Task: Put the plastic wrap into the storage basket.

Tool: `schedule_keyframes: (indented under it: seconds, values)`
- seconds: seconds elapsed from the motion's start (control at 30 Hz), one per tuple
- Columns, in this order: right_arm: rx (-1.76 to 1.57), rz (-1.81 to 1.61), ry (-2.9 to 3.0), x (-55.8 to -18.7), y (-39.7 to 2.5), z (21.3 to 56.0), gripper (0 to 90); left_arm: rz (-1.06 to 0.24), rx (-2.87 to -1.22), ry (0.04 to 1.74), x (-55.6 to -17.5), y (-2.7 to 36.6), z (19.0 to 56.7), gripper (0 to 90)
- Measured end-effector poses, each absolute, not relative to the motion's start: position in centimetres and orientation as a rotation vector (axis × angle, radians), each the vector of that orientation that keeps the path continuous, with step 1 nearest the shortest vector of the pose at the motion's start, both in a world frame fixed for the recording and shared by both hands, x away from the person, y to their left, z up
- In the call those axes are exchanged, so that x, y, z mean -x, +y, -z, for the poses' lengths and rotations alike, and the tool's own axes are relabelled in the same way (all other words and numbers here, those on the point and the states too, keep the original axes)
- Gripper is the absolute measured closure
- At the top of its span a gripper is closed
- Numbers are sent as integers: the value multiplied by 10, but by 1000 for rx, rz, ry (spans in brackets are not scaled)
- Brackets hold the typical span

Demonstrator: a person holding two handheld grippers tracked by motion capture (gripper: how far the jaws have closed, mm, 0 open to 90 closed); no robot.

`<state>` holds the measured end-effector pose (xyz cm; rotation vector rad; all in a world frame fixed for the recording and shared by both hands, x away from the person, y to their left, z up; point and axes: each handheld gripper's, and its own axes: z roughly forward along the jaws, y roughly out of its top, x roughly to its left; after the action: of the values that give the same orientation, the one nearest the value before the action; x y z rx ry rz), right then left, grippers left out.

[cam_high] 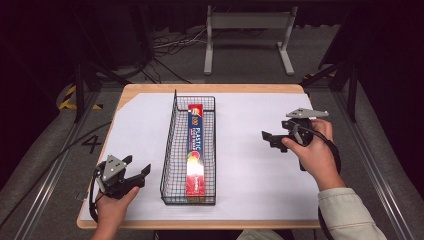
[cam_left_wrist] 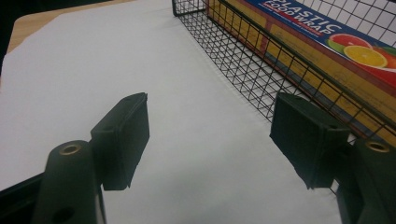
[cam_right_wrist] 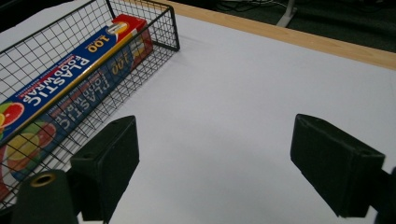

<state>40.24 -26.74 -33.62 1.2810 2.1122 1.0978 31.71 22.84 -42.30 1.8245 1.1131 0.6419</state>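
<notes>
Left gripper [cam_left_wrist: 210, 135] jaws wide apart over white sheet [cam_left_wrist: 93, 70] — wire basket [cam_left_wrist: 243, 70] w/ plastic-wrap box [cam_left_wrist: 327, 42] just beside right jaw.

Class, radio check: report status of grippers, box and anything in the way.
Left gripper open, right gripper open, both empty. Box lies in basket between them. Nothing in the way.

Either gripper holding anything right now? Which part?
Nothing held. Left gripper and right gripper are both open over white paper; the red-and-blue plastic wrap box lies in the black wire basket.
</notes>
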Motion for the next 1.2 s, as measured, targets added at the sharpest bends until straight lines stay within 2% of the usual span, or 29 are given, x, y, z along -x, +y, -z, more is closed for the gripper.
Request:
schedule_keyframes:
  seconds: [0.77,1.2]
  values:
    - [-1138,-1180,2132,-379,-296,401,148,-609,-1805,1077,-295,244,430,267]
    - [-1101,-1232,2140,-371,-291,430,149,-589,-1817,1072,-297,248,436,265]
